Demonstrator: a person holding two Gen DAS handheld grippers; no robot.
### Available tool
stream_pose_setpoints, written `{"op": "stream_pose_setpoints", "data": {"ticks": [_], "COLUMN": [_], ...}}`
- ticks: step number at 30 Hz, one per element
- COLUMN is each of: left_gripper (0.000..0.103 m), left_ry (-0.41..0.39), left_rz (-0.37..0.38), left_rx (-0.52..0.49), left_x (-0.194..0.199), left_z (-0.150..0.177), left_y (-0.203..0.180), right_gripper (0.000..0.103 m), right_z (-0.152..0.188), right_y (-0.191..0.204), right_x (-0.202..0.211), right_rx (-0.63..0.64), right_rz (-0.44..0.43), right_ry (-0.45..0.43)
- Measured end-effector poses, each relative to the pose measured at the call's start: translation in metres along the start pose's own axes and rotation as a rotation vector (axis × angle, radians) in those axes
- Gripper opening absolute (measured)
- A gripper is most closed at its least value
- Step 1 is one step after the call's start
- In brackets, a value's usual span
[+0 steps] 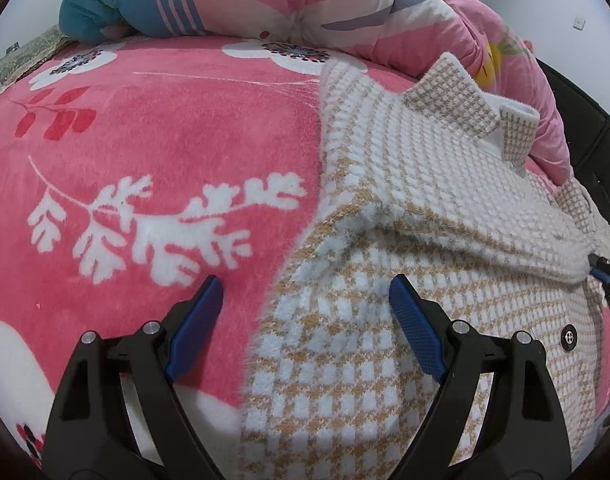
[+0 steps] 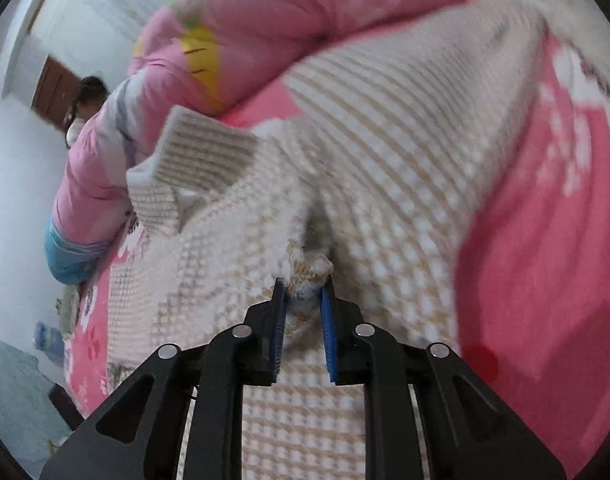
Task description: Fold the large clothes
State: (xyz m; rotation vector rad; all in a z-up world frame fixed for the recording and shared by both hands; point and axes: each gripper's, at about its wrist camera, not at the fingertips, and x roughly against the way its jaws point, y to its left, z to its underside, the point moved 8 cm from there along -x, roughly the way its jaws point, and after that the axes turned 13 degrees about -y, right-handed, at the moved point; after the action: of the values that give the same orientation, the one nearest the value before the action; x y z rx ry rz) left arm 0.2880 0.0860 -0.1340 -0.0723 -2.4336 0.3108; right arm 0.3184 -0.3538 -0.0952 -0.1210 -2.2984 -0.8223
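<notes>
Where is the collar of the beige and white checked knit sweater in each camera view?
Left wrist view: collar of the beige and white checked knit sweater stands upper right, beside the pink quilt.
Right wrist view: collar sits left of centre, above the right gripper, whose jaws pinch the knit.
Shared landmark: puffy pink quilt with yellow patch.

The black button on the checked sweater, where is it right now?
In the left wrist view the black button sits low on the right side of the checked sweater, just right of the open left gripper.
</notes>
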Motion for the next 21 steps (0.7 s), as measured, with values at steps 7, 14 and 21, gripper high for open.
{"op": "stream_pose_setpoints", "data": {"ticks": [7, 14, 21], "left_gripper": [0.082, 0.082, 0.082], "left_ry": [-0.006, -0.036, -0.118], "left_rz": [0.006, 0.066, 0.079], "left_rx": [0.004, 0.059, 0.021], "left_x": [0.0, 0.009, 0.055], "left_z": [0.0, -0.005, -0.033], "left_y": [0.001, 0.005, -0.005], "right_gripper": [0.029, 0.047, 0.047], "right_z": [-0.028, 0.009, 0.037], "right_y": [0.016, 0.055, 0.048], "right_x": [0.037, -0.002, -0.042], "right_rx": [0.11, 0.293, 0.425], "right_rz": [0.05, -0.075, -0.001], "right_ry": [-0.146, 0.014, 0.086]}}
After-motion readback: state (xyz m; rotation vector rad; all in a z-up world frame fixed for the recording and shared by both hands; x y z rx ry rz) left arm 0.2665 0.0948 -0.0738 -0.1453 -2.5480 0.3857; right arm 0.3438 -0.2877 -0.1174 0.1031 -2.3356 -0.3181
